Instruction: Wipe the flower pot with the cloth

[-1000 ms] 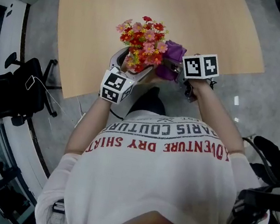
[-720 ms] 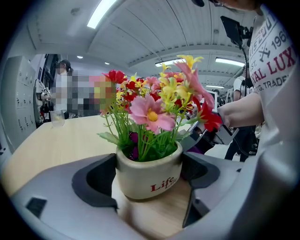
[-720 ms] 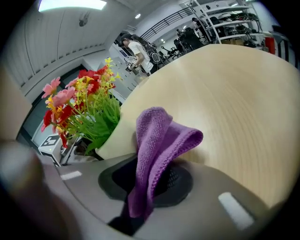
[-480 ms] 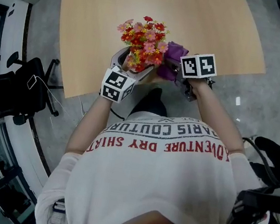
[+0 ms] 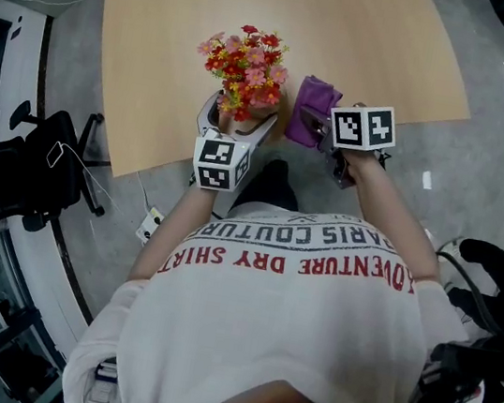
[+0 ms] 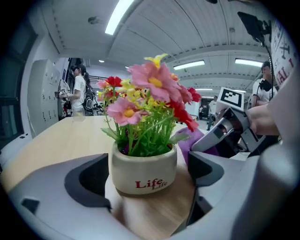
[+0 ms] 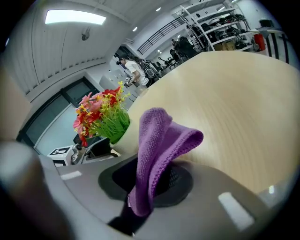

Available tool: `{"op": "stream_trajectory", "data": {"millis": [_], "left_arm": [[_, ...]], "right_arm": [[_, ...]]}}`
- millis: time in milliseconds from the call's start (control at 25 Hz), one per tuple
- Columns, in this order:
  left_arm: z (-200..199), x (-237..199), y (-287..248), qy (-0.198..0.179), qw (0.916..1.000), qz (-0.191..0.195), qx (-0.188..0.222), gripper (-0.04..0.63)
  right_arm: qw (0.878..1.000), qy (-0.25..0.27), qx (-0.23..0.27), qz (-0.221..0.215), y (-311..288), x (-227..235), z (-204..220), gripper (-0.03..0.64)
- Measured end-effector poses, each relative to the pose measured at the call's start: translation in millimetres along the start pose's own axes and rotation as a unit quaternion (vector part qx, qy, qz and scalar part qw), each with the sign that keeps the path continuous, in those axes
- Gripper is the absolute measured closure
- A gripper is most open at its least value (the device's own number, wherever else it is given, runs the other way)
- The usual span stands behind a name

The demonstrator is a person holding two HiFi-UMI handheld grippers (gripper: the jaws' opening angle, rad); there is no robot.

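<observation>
Both jaws of the left gripper [image 5: 239, 120] have just been opening and stand spread around the flower pot [image 6: 144, 171] on the table [image 5: 182, 42], seemingly letting it go, while the right gripper [image 7: 150, 183] pinches the cloth [image 7: 161, 140] beside it, probably to rub the pot's side next.

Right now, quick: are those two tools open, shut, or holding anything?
Left tool: open, jaws just widened; the flower pot stands between them, ungripped.
Right tool: shut on the purple cloth.
</observation>
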State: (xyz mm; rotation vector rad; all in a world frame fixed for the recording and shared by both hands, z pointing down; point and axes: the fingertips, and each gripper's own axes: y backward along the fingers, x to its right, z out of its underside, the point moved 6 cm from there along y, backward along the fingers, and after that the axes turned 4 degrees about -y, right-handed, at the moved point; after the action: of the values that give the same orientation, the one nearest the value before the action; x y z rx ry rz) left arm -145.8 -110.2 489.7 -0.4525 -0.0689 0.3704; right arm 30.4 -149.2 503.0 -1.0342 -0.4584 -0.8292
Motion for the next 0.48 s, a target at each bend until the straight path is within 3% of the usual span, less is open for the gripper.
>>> {"op": "stream_trajectory", "data": {"millis": [280,480], "left_arm": [[-5.3,6.3,-8.7,0.02,0.9961,-0.086,-0.003,0.081],[-4.3,7.3,-16.8,0.032,0.9944,-0.1,-0.002,0.081]], "right_arm": [[1.0,-0.006,0.019,-0.004,18.5,-4.6,5.3,0.557],[1.0,-0.01,0.024,-0.014,20.3,-3.6,6.8,0.557]]}}
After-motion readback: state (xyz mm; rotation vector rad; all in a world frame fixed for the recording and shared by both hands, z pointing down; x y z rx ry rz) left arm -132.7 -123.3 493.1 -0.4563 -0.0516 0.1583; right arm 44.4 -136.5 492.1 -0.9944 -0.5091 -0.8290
